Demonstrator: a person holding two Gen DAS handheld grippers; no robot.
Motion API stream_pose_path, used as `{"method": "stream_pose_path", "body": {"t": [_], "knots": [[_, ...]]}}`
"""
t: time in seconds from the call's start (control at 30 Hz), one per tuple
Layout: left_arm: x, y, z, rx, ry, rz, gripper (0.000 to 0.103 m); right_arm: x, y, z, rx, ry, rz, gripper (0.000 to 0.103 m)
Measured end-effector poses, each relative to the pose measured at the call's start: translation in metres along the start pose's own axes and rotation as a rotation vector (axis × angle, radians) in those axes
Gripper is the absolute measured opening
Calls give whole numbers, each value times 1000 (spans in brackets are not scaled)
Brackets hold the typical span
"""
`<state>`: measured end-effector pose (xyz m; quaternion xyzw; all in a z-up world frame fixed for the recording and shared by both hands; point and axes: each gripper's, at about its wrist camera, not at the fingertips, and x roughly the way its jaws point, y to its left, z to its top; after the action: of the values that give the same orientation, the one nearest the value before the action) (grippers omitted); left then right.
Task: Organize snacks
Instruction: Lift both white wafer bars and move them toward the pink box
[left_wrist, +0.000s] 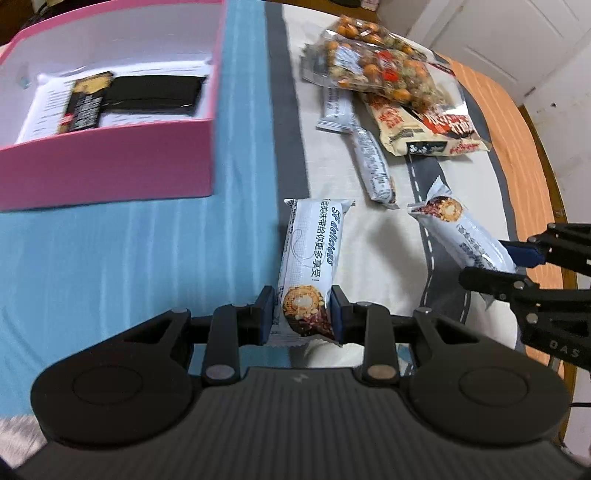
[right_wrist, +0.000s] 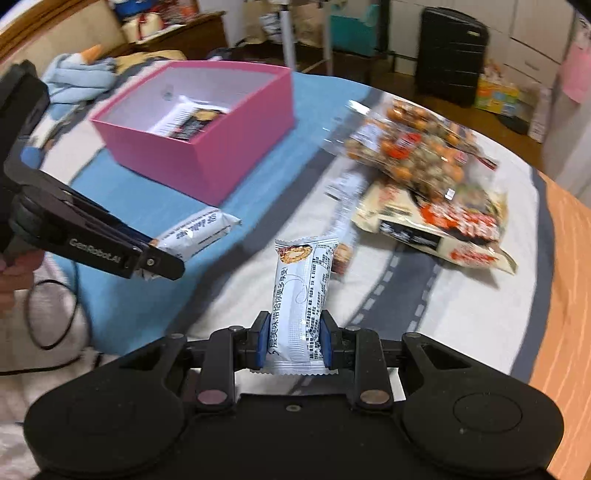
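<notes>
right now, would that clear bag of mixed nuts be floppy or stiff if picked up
Probably floppy: the clear nut bag is thin crinkled film, draped over the cream pouches. Loose round pieces inside would likely shift and sag. Its glossy film may slip in the pads.

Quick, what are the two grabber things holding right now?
Left gripper: fingers closed on a white foil-wrapped snack bar.
Right gripper: fingers closed on another white foil-wrapped snack bar.

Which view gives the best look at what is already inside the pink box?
The left wrist view: it looks down into the pink box, showing a dark snack packet and a black packet on its floor. The right wrist view sees only one packet's end over the wall.
</notes>
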<state>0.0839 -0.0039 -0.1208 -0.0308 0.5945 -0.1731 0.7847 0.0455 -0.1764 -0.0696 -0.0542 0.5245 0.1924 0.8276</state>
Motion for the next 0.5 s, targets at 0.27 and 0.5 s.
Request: {"method": "stream_pose_path", "body": {"t": [0.27, 0.5], "knots": [[-56, 23, -6, 0, -53, 51, 30, -21, 31, 25, -66, 6, 143, 32], [-102, 51, 2, -25, -145, 85, 32, -31, 57, 70, -178, -73, 177, 31]]}}
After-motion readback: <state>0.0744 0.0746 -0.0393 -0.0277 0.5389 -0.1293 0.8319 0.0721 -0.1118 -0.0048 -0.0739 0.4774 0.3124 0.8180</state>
